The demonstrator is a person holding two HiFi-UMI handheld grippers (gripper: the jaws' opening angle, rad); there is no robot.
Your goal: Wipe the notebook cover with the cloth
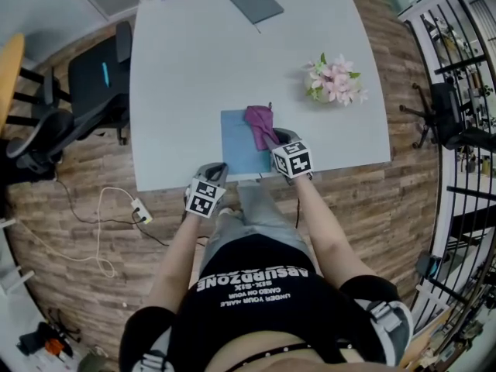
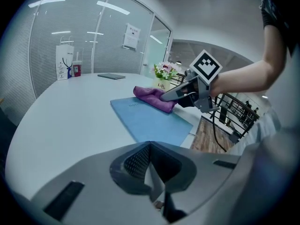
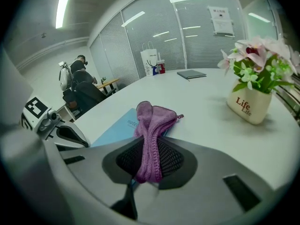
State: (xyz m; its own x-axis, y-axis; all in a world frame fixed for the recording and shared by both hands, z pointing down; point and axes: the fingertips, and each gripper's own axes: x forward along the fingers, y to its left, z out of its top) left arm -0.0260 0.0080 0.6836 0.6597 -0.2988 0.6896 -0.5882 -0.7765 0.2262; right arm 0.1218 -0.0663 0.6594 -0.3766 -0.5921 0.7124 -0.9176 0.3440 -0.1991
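A light blue notebook (image 1: 239,142) lies flat near the front edge of the pale table (image 1: 201,60). A purple cloth (image 1: 260,122) rests on the notebook's right part, and my right gripper (image 1: 273,140) is shut on it; in the right gripper view the purple cloth (image 3: 152,128) runs from between the jaws out over the notebook (image 3: 115,128). My left gripper (image 1: 218,173) is at the table's front edge, by the notebook's near left corner, shut with nothing in it. The left gripper view shows the notebook (image 2: 150,118) and the cloth (image 2: 152,97) ahead.
A white pot of pink flowers (image 1: 335,81) stands to the right of the notebook. A dark grey book (image 1: 253,1) lies at the far end. Office chairs (image 1: 85,91) stand left of the table, a cable and power strip (image 1: 139,209) lie on the wooden floor, and black racks (image 1: 457,84) are at the right.
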